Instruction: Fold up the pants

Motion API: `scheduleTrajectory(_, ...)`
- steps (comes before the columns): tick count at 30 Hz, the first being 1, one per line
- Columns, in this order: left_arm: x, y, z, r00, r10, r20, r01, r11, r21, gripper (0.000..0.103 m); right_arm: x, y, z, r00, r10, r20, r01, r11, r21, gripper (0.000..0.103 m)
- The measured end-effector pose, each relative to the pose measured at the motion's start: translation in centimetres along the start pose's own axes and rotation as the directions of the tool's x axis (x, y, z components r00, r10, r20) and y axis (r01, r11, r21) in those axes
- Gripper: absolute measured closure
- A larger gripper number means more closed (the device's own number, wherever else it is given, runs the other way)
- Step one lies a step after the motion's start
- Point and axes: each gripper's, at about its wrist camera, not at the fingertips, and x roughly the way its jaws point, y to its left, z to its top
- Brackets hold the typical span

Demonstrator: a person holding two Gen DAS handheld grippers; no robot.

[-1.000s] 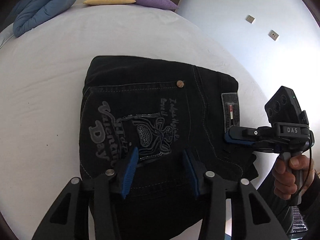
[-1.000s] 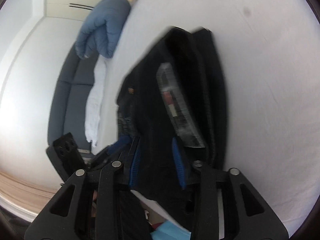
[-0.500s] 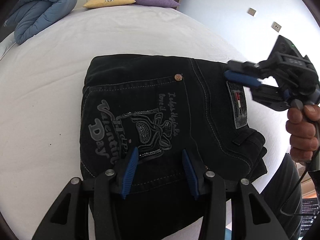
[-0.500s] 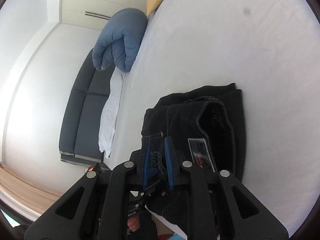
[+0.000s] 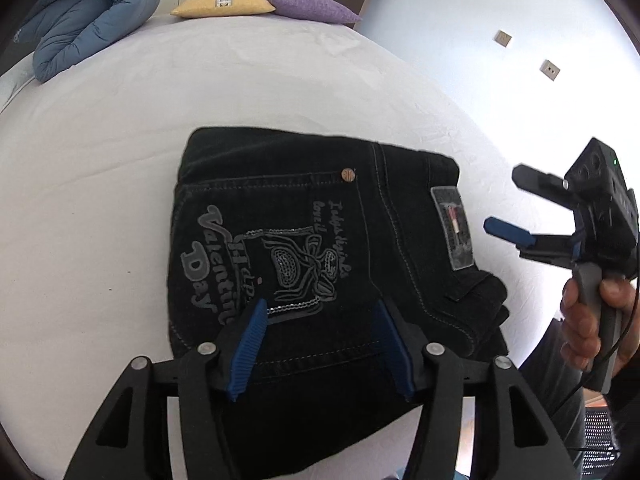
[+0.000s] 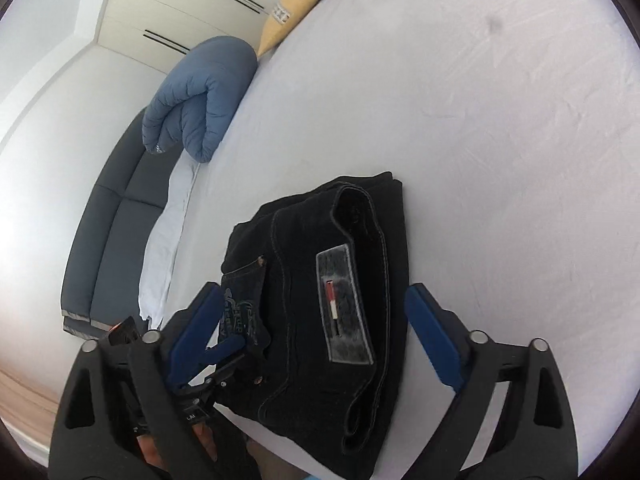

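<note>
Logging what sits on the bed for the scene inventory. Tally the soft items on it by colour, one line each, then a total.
Black: 1, the folded pants
Blue: 1, the rolled duvet
Yellow: 1, the yellow pillow
Purple: 1, the purple pillow
Total: 4

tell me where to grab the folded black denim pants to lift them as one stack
Grip the folded black denim pants at the waistband edge beside the grey patch, coming from the right gripper's side. The layers end there, stacked and slightly raised off the white bed sheet, so open jaws can probably straddle them.
</note>
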Motion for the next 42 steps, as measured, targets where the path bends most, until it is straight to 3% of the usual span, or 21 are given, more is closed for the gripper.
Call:
scheduleTrajectory(4, -4.4, 2.1, 1.2, 0.994, 0.044, 0.104, -0.041, 0.998, -0.038, 0.002, -0.5, 0.3, -1.1, 0.999, 0.029, -0.022, -0.027, 0.996, 0.079, 0.009)
scheduleTrajectory(6, -4.3, 4.0, 2.0, 0.995, 0.045, 0.086, -0.039, 0.997, -0.074, 0.001, -0.1, -0.6, -1.5, 0.998, 0.047, -0.051, -0.041, 0.992, 0.118, 0.010)
scheduleTrajectory(8, -3.0, 5.7, 2.8, 0.998, 0.064, 0.029, -0.061, 0.994, -0.086, 0.001, 1.3, -0.8, -1.8, 0.996, 0.017, -0.085, -0.005, 0.991, 0.137, 0.011)
scheduleTrajectory(10, -0.4, 7.0, 3.2, 0.999, 0.026, -0.046, -0.030, 0.995, -0.097, 0.001, 2.6, -1.3, -2.1, 0.991, -0.036, -0.131, 0.055, 0.987, 0.150, 0.014)
scheduleTrajectory(12, 1.5, 7.6, 3.6, 0.994, -0.002, -0.110, -0.010, 0.994, -0.106, 0.001, 3.5, -1.6, -2.1, 0.990, -0.036, -0.140, 0.059, 0.985, 0.164, 0.016)
scheduleTrajectory(14, 3.2, 7.7, 3.7, 0.987, -0.028, -0.160, 0.011, 0.994, -0.108, 0.006, 4.3, -1.4, -1.9, 0.987, -0.017, -0.158, 0.046, 0.983, 0.177, 0.017)
scheduleTrajectory(15, 3.8, 7.6, 3.7, 0.983, -0.031, -0.178, 0.013, 0.995, -0.100, 0.010, 5.0, -1.0, -1.9, 0.984, -0.015, -0.178, 0.046, 0.984, 0.173, 0.023)
scheduleTrajectory(18, 5.1, 6.5, 3.6, 0.977, -0.062, -0.205, 0.049, 0.996, -0.069, 0.017, 7.4, 0.4, -2.1, 0.970, -0.074, -0.233, 0.096, 0.992, 0.085, 0.030)
scheduleTrajectory(19, 5.3, 6.3, 3.5, 0.975, -0.077, -0.210, 0.063, 0.995, -0.073, 0.026, 7.7, 0.6, -2.1, 0.967, -0.087, -0.239, 0.106, 0.992, 0.067, 0.038)
scheduleTrajectory(20, 5.4, 6.2, 3.5, 0.974, -0.077, -0.211, 0.061, 0.995, -0.078, 0.027, 8.0, 0.5, -2.1, 0.964, -0.101, -0.244, 0.121, 0.990, 0.066, 0.045)
scheduleTrajectory(21, 5.5, 6.1, 3.6, 0.975, -0.080, -0.209, 0.064, 0.994, -0.084, 0.036, 8.4, 0.4, -2.1, 0.961, -0.120, -0.249, 0.141, 0.988, 0.068, 0.065)
scheduleTrajectory(22, 5.4, 5.8, 3.6, 0.974, -0.090, -0.210, 0.074, 0.994, -0.086, 0.045, 8.5, 0.2, -2.2, 0.961, -0.116, -0.250, 0.139, 0.988, 0.075, 0.072)
scheduleTrajectory(25, 4.7, 4.5, 3.9, 0.978, -0.054, -0.203, 0.048, 0.998, -0.036, 0.067, 8.4, 1.7, -2.3, 0.962, -0.157, -0.222, 0.160, 0.987, -0.003, 0.080)
scheduleTrajectory(27, 4.0, 3.9, 4.3, 0.981, -0.053, -0.186, 0.046, 0.998, -0.038, 0.077, 7.8, 3.0, -2.1, 0.966, -0.170, -0.194, 0.165, 0.985, -0.041, 0.084)
scheduleTrajectory(36, -0.8, 0.9, 10.0, 0.996, -0.087, 0.000, 0.087, 0.996, -0.006, 0.081, 2.8, 6.2, 4.9, 0.993, -0.105, -0.060, 0.095, 0.985, -0.144, 0.087)
scheduleTrajectory(39, 0.1, -0.1, 12.0, 0.997, -0.070, 0.015, 0.069, 0.998, 0.012, 0.080, 2.3, 6.8, 7.8, 0.994, -0.102, -0.035, 0.094, 0.977, -0.190, 0.087)
scheduleTrajectory(42, 3.1, 0.9, 12.6, 0.998, -0.062, -0.011, 0.062, 0.998, -0.013, 0.077, 3.3, 4.6, 9.7, 0.992, -0.115, -0.051, 0.104, 0.979, -0.173, 0.087)
